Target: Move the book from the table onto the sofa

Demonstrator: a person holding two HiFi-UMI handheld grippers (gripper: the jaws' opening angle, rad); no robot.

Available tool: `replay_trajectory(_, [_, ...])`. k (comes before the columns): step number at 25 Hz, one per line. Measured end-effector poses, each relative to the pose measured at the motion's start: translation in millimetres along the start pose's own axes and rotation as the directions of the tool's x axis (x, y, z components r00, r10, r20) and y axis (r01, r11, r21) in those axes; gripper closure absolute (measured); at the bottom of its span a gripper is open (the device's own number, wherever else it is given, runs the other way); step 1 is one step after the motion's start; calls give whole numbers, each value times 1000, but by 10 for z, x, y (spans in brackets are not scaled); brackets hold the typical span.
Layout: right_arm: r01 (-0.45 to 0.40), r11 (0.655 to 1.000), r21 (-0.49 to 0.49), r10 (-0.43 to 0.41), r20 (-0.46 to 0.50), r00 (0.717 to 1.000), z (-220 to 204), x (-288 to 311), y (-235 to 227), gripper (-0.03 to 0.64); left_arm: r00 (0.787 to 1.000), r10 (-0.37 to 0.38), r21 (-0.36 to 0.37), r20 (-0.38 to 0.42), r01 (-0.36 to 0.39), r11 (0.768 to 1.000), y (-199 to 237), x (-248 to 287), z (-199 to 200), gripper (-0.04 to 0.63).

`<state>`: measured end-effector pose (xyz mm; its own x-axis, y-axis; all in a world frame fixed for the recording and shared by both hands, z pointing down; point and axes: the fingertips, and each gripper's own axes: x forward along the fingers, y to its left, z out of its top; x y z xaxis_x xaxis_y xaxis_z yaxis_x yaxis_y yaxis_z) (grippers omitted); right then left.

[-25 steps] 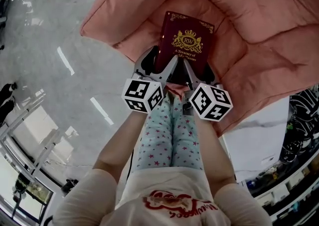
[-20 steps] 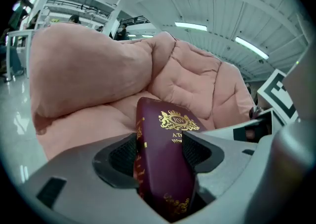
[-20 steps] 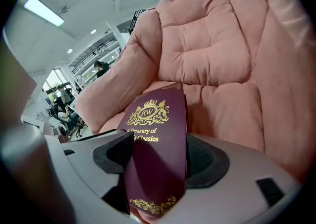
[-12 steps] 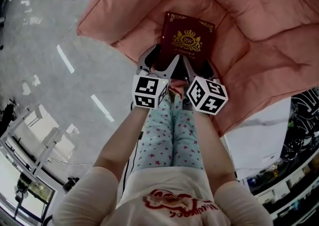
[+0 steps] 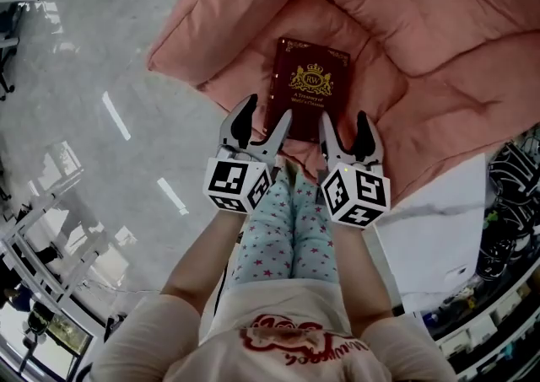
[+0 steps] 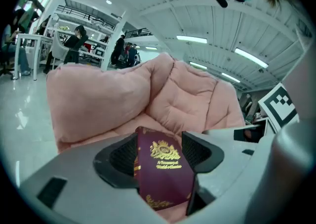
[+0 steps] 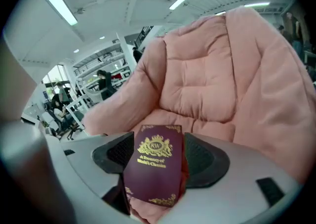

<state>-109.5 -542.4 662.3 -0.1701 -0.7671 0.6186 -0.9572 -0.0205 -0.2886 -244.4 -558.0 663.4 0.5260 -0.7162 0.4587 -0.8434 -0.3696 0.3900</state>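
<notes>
Maroon cloth with gilt print: that is the book (image 5: 309,89), and we find it lying face up on the seat cushion of the pink sofa (image 5: 396,26), near the cushion's front edge; nothing but the quilted fabric seems to bear it.

The left gripper (image 5: 260,123) sits at the book's seven o'clock with its jaws spread apart, and the right gripper (image 5: 346,131) at its five o'clock, likewise spread; in each gripper view the book shows in the gap between the pads, but we see no pad pressed on it; the inner jaw of the left gripper comes closest, just beside the lower left corner, and we cannot tell whether it touches.

We judge the task all but done: the book is on the sofa and neither tool is clamped on it; what is left, as far as we can see, is only to draw both grippers clear.

In the head view the book's long axis runs from twelve to six o'clock, barely tilted; the crest and head point to twelve, the foot to six, toward the person.
</notes>
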Motion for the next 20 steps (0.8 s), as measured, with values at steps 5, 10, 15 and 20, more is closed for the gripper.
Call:
replay_trajectory(5, [-122, 987, -101, 133, 107, 985, 788, -530, 444, 299, 992, -104, 14, 69, 103, 995, -561, -293, 667, 325])
replay_trajectory(10, [-180, 974, -140, 209, 235, 949, 1535, -987, 701, 301, 973, -164, 61, 165, 156, 986, -974, -533, 1324, 344])
replay_trajectory(15, [-230, 956, -181, 275, 282, 919, 1958, -1460, 911, 301, 961, -188, 74, 201, 177, 982, -1310, -877, 1756, 348])
replay_trajectory(20, [-266, 934, -236, 333, 317, 888, 2233, -1791, 1084, 304, 950, -205, 111, 235, 183, 977, -1544, -1146, 2042, 356])
